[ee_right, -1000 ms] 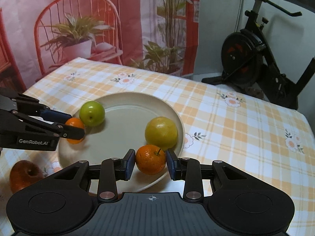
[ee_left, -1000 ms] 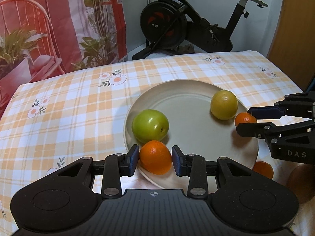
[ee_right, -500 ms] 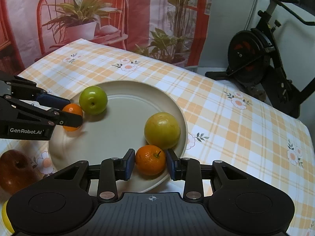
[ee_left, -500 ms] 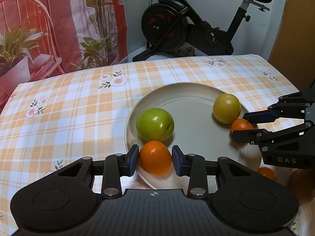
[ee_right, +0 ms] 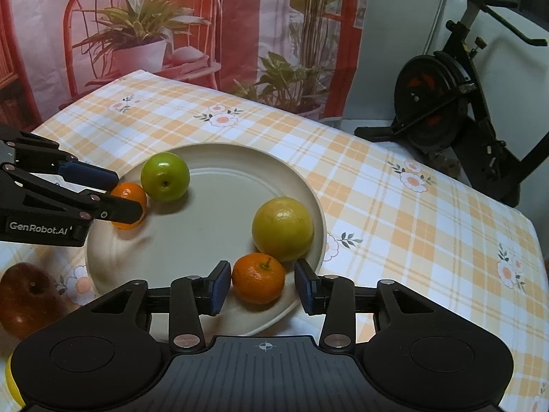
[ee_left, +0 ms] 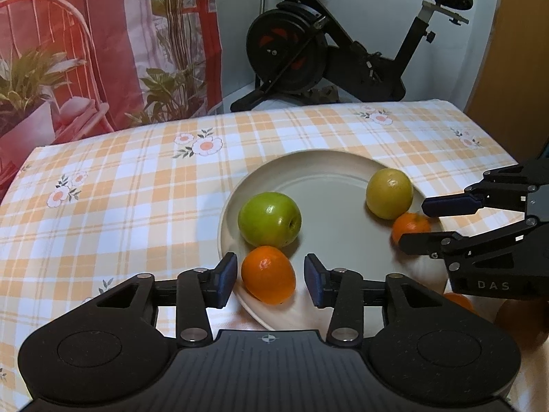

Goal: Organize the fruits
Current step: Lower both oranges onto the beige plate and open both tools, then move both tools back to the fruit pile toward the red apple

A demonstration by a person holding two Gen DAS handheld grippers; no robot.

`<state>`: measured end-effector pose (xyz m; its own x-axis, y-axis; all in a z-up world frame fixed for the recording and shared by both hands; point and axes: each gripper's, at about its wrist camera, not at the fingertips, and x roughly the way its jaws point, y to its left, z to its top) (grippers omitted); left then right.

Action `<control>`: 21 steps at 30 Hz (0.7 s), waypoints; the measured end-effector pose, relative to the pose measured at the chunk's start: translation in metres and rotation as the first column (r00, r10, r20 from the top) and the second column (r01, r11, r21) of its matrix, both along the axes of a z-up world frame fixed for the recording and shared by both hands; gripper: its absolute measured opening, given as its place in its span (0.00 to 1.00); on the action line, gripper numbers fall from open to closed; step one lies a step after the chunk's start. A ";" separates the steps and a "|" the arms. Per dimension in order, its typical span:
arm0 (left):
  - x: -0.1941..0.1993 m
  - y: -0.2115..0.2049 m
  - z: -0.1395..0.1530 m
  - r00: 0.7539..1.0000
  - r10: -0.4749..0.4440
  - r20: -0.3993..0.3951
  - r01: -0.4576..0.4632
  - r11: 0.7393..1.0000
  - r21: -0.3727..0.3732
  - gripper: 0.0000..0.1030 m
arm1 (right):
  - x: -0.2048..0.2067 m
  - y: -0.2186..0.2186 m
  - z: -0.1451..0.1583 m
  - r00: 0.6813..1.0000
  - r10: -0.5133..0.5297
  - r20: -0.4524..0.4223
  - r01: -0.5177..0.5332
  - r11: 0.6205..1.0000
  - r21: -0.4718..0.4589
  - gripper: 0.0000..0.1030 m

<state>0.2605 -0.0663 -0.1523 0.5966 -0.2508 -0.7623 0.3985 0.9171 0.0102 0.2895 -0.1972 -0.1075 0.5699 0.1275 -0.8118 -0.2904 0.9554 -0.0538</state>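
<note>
Round cream ceramic plate (ee_left: 319,171) set on a table under an orange-and-white checked cloth with small flower prints (ee_left: 120,192), carrying 4 fruits. In the left wrist view: left gripper (ee_left: 271,279) low at the plate's near rim, jaws opening, blue pads (ee_left: 224,276) standing just clear of a small orange mandarin (ee_left: 268,274) that sits between them on the rim, a thin gap visible on each side. Just behind that mandarin and touching it, a round green apple (ee_left: 269,219) with its dimple turned toward the camera. Across the plate, a yellow-green round citrus fruit (ee_left: 389,193) near the far right rim, and beside it a second small orange mandarin with a green stem (ee_left: 410,226), flanked by the 2 black fingers of the right gripper (ee_left: 417,221). In the right wrist view: right gripper jaws also opening, pads (ee_right: 219,286) apart from the stemmed mandarin (ee_right: 259,283) resting between them on the near rim, the yellow-green fruit (ee_right: 283,228) touching it from behind. Farther left in this view, left gripper (ee_right: 121,194) either side of the first mandarin (ee_right: 128,194), green apple (ee_right: 165,176) just beside it. Off the plate on the cloth at lower left, a dark red apple (ee_right: 29,300), and a sliver of something yellow (ee_right: 13,382) at the frame edge, too cut off to identify. Another orange fruit (ee_left: 458,300) partly hidden under the right gripper in the left wrist view. Black exercise bike (ee_left: 343,55) and a red printed curtain with plants and a chair (ee_left: 85,51) behind the table
</note>
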 end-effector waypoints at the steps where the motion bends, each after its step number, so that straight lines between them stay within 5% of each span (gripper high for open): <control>1: -0.001 0.001 0.002 1.000 -0.002 0.002 0.002 1.000 -0.004 0.44 | -0.001 0.000 0.001 1.000 0.001 0.003 -0.001 1.000 0.000 0.40; 21: -0.056 0.025 0.041 0.995 0.050 0.082 -0.043 0.995 -0.086 0.44 | -0.062 0.004 0.042 0.991 -0.033 0.132 0.018 0.994 0.112 0.41</control>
